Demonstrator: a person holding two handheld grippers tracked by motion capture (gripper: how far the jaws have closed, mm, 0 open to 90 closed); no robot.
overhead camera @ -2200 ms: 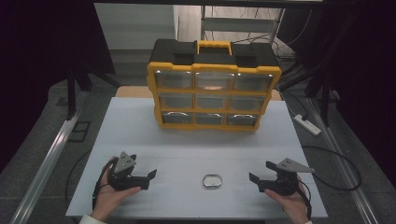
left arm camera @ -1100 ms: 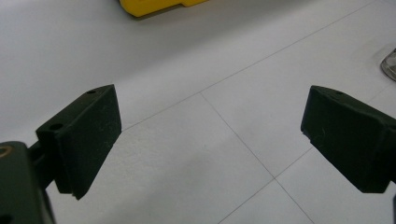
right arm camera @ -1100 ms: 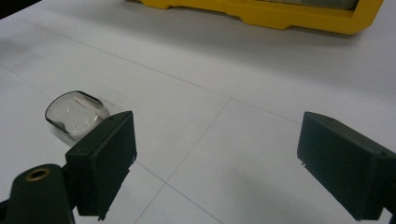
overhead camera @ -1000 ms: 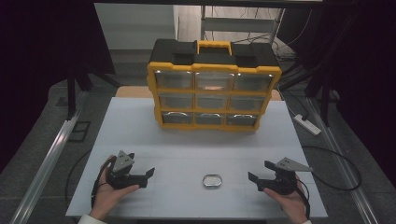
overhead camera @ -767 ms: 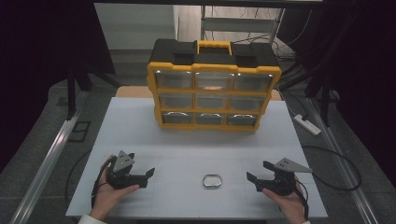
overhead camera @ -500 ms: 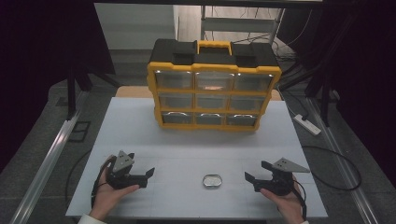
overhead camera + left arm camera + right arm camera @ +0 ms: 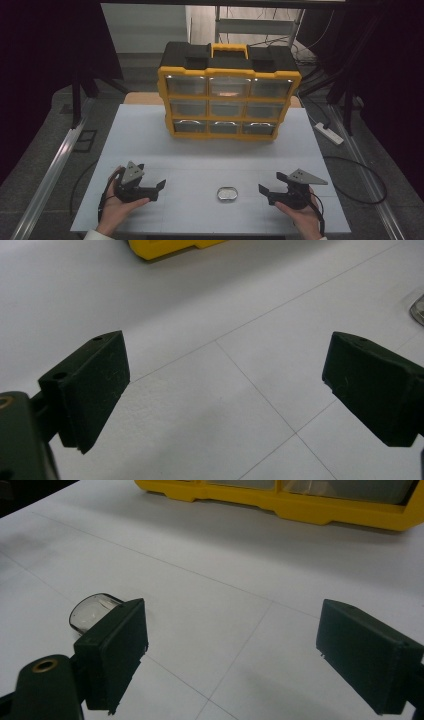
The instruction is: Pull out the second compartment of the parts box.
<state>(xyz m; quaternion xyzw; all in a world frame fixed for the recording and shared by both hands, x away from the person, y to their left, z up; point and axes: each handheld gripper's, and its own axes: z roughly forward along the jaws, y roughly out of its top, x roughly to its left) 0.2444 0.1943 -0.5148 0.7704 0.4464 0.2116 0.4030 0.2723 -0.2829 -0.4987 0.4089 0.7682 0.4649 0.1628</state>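
A white desk [image 7: 165, 145] is seen from above, with a yellow and black drawer cabinet [image 7: 229, 90] standing upright at its far side, nine clear-fronted drawers facing the person. Nothing touches the cabinet, and it is well apart from both hands.

Near the front edge the left gripper [image 7: 159, 189] is held low over the desk with its jaws wide apart and nothing between them; in the left gripper view bare desk lies between the jaws. The right gripper [image 7: 263, 192] is held likewise, jaws spread wide and empty.

Between the two grippers, nearer the right one, a small clear dish [image 7: 227, 193] lies flat on the desk. In the right gripper view the dish [image 7: 91, 611] is partly hidden behind the left-hand jaw, so it sits to the side of the gap and not yet inside it.

The dish is judged to be light, stiff and smooth, probably thin clear plastic, so it could slide on the desk when nudged and slip under a loose grip. Its low wall offers little height. A hold is best taken across the short width of the rim, with one jaw outside each long side, or with one jaw inside and one outside the wall, closed gently so that the dish is not cracked or flipped.
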